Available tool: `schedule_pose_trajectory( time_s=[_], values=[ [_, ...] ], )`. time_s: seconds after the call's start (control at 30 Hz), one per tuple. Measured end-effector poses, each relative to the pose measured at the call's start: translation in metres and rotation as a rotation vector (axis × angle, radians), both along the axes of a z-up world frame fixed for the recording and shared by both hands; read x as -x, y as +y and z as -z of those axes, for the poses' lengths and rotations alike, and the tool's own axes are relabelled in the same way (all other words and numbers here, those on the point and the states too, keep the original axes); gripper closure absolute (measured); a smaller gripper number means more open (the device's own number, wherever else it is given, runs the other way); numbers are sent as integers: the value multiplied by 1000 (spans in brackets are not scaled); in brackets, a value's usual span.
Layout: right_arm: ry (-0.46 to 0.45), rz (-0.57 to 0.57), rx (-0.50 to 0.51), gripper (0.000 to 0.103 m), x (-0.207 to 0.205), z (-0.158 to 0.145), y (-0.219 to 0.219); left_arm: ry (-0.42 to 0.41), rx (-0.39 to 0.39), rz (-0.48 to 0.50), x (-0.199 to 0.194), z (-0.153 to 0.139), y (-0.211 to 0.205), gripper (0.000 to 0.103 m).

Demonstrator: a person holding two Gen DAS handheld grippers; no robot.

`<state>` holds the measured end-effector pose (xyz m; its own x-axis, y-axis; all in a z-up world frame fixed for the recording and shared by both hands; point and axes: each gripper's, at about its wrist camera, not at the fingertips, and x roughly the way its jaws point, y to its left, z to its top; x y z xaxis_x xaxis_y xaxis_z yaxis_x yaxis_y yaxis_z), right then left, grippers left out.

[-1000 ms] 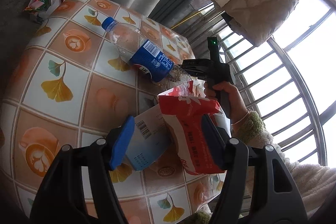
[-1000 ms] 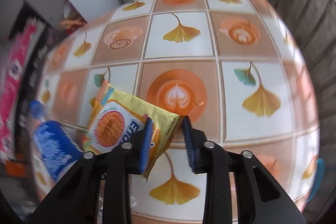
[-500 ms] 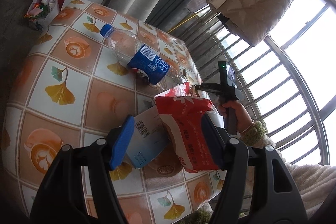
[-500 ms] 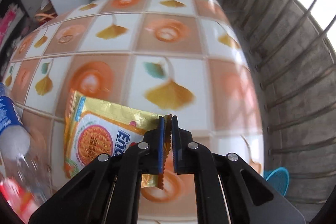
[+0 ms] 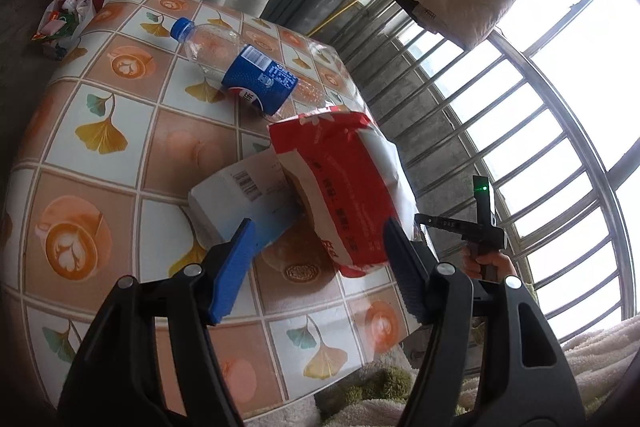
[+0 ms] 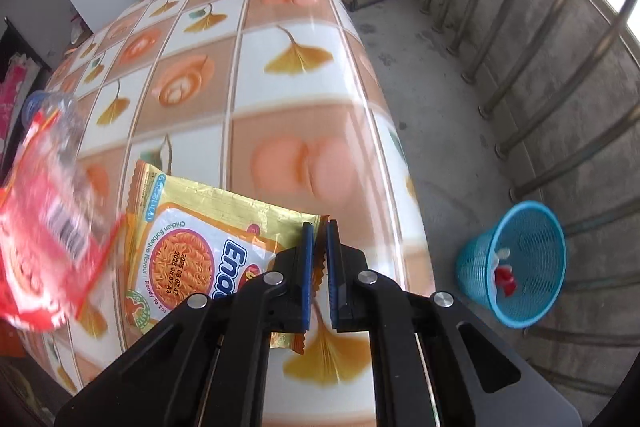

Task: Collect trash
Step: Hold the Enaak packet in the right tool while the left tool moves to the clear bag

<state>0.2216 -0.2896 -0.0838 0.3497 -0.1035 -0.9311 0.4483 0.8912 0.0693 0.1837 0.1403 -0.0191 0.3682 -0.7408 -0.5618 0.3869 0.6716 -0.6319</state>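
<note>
The right gripper (image 6: 316, 259) is closed on the edge of the noodle packet (image 6: 192, 247), which hangs left of its fingers above the table (image 6: 304, 107). The blue basket (image 6: 516, 263) stands on the floor, to their right. The left gripper (image 5: 316, 267) stands open, the red bag (image 5: 340, 187) and the white carton (image 5: 240, 199) lying just beyond its fingers.

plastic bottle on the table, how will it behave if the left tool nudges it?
The plastic bottle lies on its side and is round, so it will probably roll. It looks clear and empty, so likely light and easily sent skidding on the glossy tablecloth. Thin walls may dent under a firm pinch.
</note>
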Motion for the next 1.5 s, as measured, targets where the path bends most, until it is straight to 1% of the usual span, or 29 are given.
schedule_pose_trajectory(
  time_s=[0.07,0.17,0.33,0.4,0.47,0.57,0.63,0.67,0.73,0.8,0.83,0.9,0.97,1.0,1.1,1.3,1.37,1.5],
  values=[
    [-8,2,-18,96,19,0,9,-18,5,39,11,-4,-6,42],
    [-22,-24,-48,96,42,0,27,-59,18,129,31,-11,-21,42],
    [-67,-105,-102,96,56,2,58,-143,2,330,64,-19,-70,42],
    [-95,-100,-159,96,60,3,58,-143,-16,384,69,-14,-93,42],
    [-127,-64,-260,96,64,7,48,-133,-46,427,72,-3,-119,42],
    [-164,-6,-411,96,72,15,33,-94,-71,497,75,17,-156,57],
    [-180,20,-478,96,77,19,27,-98,-103,526,78,27,-177,64],
    [-186,29,-505,96,79,20,24,-106,-133,537,79,33,-187,70],
    [-196,46,-563,96,83,24,20,-117,-207,552,81,43,-202,74],
    [-201,59,-620,95,86,27,17,-78,-255,563,76,54,-212,84],
    [-201,63,-650,95,88,29,16,-63,-269,565,74,59,-214,85],
    [-194,61,-716,93,95,33,16,-33,-271,564,70,65,-213,89],
    [-192,47,-753,84,100,35,20,-1,-266,553,64,68,-211,92],
    [-191,35,-769,82,102,35,21,18,-259,548,60,70,-209,94],
    [-178,4,-807,81,99,38,30,66,-231,538,54,77,-203,96],
    [-201,-7,-795,82,95,39,35,66,-234,528,53,78,-193,97],
    [-194,-8,-773,90,95,40,35,56,-242,529,55,76,-196,97],
    [-196,-17,-724,93,94,37,37,42,-250,529,59,72,-200,97]
  ],
)
